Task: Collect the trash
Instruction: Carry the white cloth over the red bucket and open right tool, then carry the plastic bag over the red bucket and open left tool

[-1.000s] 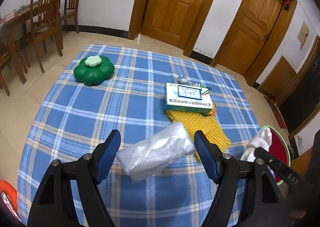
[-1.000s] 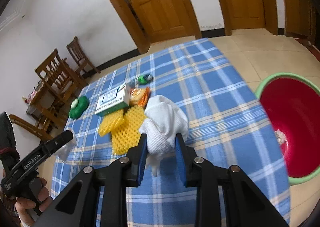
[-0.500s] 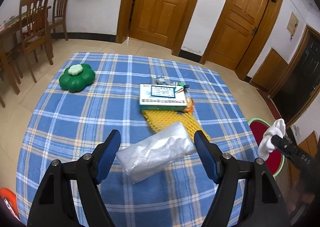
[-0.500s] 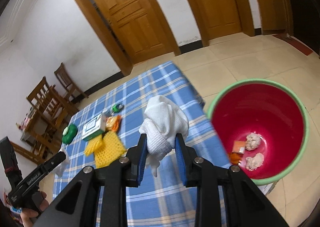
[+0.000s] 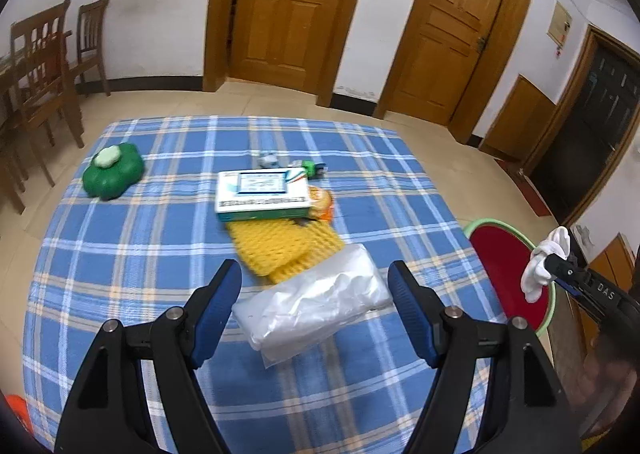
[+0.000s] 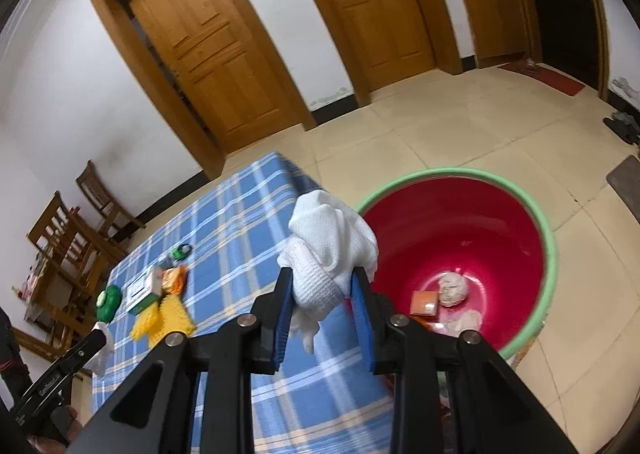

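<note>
My right gripper (image 6: pixel 323 286) is shut on a crumpled white paper towel (image 6: pixel 332 246) and holds it in the air by the table's edge, next to the red basin (image 6: pixel 532 238) on the floor. The basin holds crumpled wads and an orange wrapper. In the left wrist view the right gripper with the towel (image 5: pixel 546 268) hangs over the basin (image 5: pixel 496 254). My left gripper (image 5: pixel 314 294) is open, its fingers on either side of a clear plastic bag (image 5: pixel 316 304), which seems to lie on the blue checked tablecloth (image 5: pixel 132 254).
On the table lie yellow foam netting (image 5: pixel 284 246), a white-green box (image 5: pixel 262 190), an orange snack wrapper (image 5: pixel 322 202), small green and grey items (image 5: pixel 310 166) and a green flower-shaped box (image 5: pixel 114 172). Wooden chairs (image 5: pixel 44 66) stand far left; wooden doors behind.
My right gripper has carried the towel from over the table out to beside the red basin. The left gripper stays open around the plastic bag, its view shifting slightly.
</note>
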`<state>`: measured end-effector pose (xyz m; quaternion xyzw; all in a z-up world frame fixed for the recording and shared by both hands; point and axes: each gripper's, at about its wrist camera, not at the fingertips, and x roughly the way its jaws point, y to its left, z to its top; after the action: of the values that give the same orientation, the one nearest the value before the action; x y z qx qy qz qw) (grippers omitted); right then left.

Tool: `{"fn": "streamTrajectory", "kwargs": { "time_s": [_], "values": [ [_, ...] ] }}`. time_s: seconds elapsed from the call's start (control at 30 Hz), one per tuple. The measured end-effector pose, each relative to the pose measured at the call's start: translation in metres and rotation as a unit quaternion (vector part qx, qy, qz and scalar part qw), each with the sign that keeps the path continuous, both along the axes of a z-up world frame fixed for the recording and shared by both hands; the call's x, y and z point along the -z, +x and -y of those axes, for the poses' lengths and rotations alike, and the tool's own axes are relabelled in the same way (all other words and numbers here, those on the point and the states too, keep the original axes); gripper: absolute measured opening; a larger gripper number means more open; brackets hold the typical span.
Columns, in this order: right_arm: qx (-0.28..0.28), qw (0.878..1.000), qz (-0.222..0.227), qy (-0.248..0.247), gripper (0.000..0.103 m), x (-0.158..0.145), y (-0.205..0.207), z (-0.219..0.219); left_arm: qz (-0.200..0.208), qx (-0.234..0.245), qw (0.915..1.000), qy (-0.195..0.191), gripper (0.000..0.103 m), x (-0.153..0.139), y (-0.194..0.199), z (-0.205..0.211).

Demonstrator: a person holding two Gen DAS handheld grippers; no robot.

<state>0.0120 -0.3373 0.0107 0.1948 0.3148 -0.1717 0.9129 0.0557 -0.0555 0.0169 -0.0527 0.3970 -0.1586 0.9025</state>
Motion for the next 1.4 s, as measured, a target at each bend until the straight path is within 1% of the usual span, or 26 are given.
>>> {"fn": "streamTrajectory", "kwargs": {
  "time_s": [0.37,0.47,0.87,1.03,1.17,1.4],
  "values": [
    [0.05,0.999,-0.007,0.018,0.034,0.009,-0.013,0.037,0.002,0.053,0.9986,0.006,0.075,-0.005,-0.003,0.044],
    [0.056,0.998,-0.009,0.022,0.037,0.011,-0.012,0.042,0.0,0.064,0.9979,0.008,0.075,-0.003,-0.003,0.054],
    [0.077,0.996,-0.01,0.033,0.04,0.016,-0.02,0.063,-0.001,0.109,0.9939,0.013,0.075,0.0,0.002,0.096],
    [0.086,0.996,-0.004,0.036,0.041,0.014,-0.025,0.072,0.006,0.137,0.9905,0.015,0.075,0.0,0.006,0.119],
    [0.097,0.995,0.003,0.037,0.042,0.011,-0.032,0.08,0.02,0.163,0.9863,0.014,0.075,-0.001,0.006,0.142],
    [0.115,0.992,0.012,0.043,0.043,0.008,-0.044,0.096,0.043,0.219,0.9745,0.021,0.075,0.004,0.004,0.189]
  ]
}}
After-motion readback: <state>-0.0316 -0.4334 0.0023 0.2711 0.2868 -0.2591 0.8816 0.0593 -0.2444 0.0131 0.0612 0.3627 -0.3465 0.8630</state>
